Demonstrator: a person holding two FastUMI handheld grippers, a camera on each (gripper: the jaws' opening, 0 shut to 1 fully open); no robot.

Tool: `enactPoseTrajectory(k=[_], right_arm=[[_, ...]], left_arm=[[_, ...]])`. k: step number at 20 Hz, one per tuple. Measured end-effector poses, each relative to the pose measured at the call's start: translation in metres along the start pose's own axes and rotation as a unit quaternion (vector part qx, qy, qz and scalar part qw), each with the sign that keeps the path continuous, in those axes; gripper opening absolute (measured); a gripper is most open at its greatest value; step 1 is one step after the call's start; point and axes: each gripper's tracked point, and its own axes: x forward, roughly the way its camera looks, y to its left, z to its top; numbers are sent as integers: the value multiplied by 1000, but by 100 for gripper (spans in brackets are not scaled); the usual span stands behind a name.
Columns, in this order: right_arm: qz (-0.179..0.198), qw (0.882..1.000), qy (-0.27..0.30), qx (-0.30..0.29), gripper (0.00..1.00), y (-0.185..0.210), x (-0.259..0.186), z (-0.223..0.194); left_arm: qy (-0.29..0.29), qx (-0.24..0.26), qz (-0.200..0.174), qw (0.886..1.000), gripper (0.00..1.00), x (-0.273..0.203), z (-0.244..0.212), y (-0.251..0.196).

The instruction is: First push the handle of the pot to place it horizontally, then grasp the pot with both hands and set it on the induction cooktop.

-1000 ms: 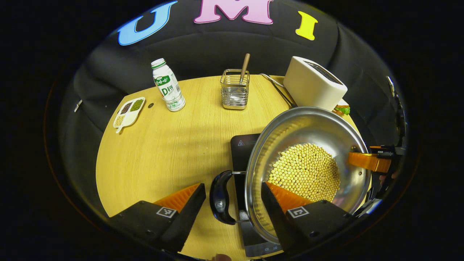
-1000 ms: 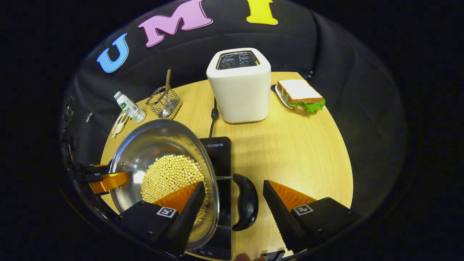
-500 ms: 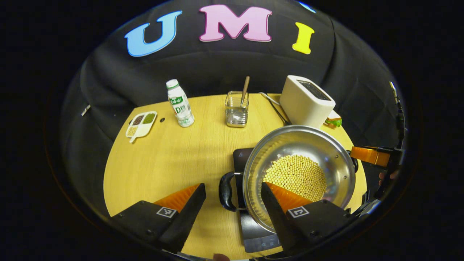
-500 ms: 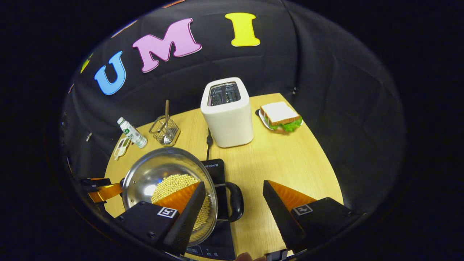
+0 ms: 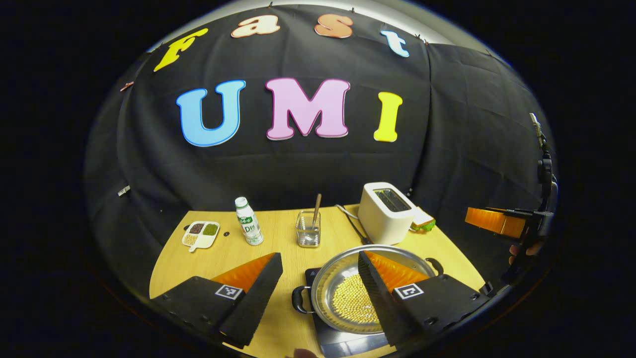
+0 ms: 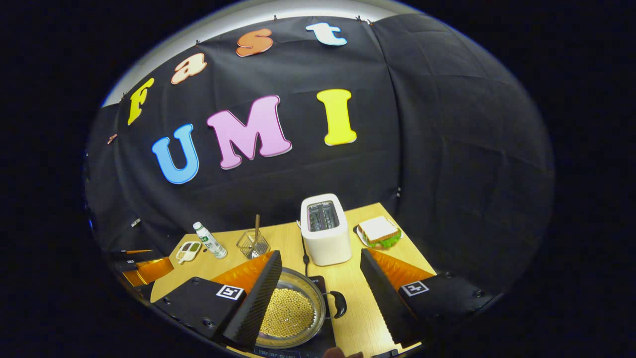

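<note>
My left tool point(image 5: 318, 278) and my right tool point(image 6: 318, 278) both hang released, jaws spread and gripping nothing, high above the round wooden bench point(image 5: 218, 258). Below and between them the shiny steel pot filled with yellow beans point(image 5: 348, 293) sits on the flat black induction cooktop point(image 5: 348, 343), with its 2 black loop handles point(image 5: 297, 299) lying level to either side. To my eye the placement is done, so the risks are small: the pot looks to overhang the cooktop's edge nearest my left tool, and a bump in passing could slide it or scatter beans. Compared with 1 second ago, both tools have let go of the handles and risen well clear, and the pot, then tilted in my grip, now rests flat.
</note>
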Motion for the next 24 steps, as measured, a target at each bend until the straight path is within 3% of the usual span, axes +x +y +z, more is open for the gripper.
enactPoseTrajectory(k=[6, 9, 12, 19, 21, 23, 24], right_arm=[[11, 992, -124, -1, 98, 28, -51, 75], [21, 987, -159, -19, 98, 43, -72, 89], [21, 978, -204, -39, 98, 53, -99, 110], [24, 973, -223, -53, 98, 74, -135, 110], [23, 970, -235, -64, 98, 82, -143, 112], [19, 966, -246, -80, 98, 88, -149, 114], [19, 966, -246, -82, 98, 93, -150, 113]], left_arm=[[-138, 52, 8, 989, 94, -53, 78, -17], [-174, 40, 2, 984, 96, -78, 100, -31], [-214, 37, 22, 976, 95, -103, 118, -22], [-243, 47, 58, 967, 97, -145, 119, -5], [-238, 33, 66, 968, 92, -147, 115, 8], [-235, 14, 68, 970, 97, -149, 110, 19], [-233, 7, 70, 970, 95, -152, 107, 25]])
